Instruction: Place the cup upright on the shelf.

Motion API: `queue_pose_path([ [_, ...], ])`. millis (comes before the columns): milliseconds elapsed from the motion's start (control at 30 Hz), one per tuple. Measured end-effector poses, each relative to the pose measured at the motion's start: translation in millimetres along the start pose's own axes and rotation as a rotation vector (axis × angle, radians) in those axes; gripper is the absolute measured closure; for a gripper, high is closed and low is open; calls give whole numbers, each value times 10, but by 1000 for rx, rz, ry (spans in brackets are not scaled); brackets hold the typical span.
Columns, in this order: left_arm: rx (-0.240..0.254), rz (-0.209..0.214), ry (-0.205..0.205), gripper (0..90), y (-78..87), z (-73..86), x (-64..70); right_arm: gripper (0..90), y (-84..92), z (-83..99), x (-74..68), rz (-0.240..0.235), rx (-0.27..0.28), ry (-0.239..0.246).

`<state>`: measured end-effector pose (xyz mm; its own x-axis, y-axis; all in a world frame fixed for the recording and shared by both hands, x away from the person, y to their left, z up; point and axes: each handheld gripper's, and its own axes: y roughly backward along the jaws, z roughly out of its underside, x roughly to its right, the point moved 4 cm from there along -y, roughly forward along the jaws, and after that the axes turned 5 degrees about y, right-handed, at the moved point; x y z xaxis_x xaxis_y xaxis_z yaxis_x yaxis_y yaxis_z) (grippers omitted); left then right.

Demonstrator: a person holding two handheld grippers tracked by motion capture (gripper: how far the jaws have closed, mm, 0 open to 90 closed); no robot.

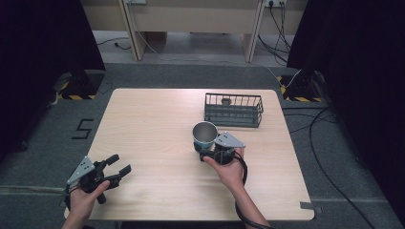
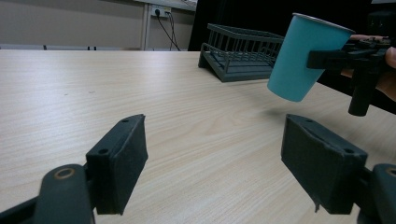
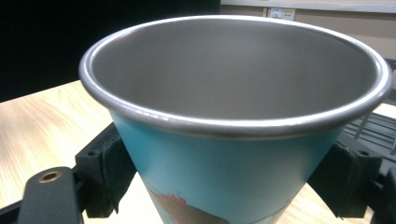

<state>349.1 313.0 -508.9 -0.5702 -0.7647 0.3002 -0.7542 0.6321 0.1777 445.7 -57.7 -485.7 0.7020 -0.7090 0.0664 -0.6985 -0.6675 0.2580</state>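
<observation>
A teal paper cup with a grey inside and rolled rim [image 3: 233, 140] is clamped between the two black fingers of the right gripper [image 1: 208, 151], which press against its opposite sides below the rim. In the high view the cup sits near the middle of the pale wood-grain bench [image 1: 157, 138], just in front of a dark wire rectangular basket [image 1: 234, 109] that stands toward the far right part of the bench top. The left gripper view shows the cup tilted and lifted clear of the bench surface, its shadow on the wood beneath it, with the basket behind it.

The left gripper [image 1: 117, 170] is held by a hand [image 1: 83, 200] at the near left corner of the bench, well apart from the cup. Its fingers [image 2: 119, 163] are spread wide with nothing between them, bare wood showing in the gap.
</observation>
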Motion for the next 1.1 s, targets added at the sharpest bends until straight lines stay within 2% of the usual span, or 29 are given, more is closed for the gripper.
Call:
queue_pose_path([
  [633,0,-2,1,218,4,0,-4,181,10,-114,78,17,24,-6],
  [1100,0,-3,2,219,1,0,-6,182,29,-202,207,54,37,-12],
])
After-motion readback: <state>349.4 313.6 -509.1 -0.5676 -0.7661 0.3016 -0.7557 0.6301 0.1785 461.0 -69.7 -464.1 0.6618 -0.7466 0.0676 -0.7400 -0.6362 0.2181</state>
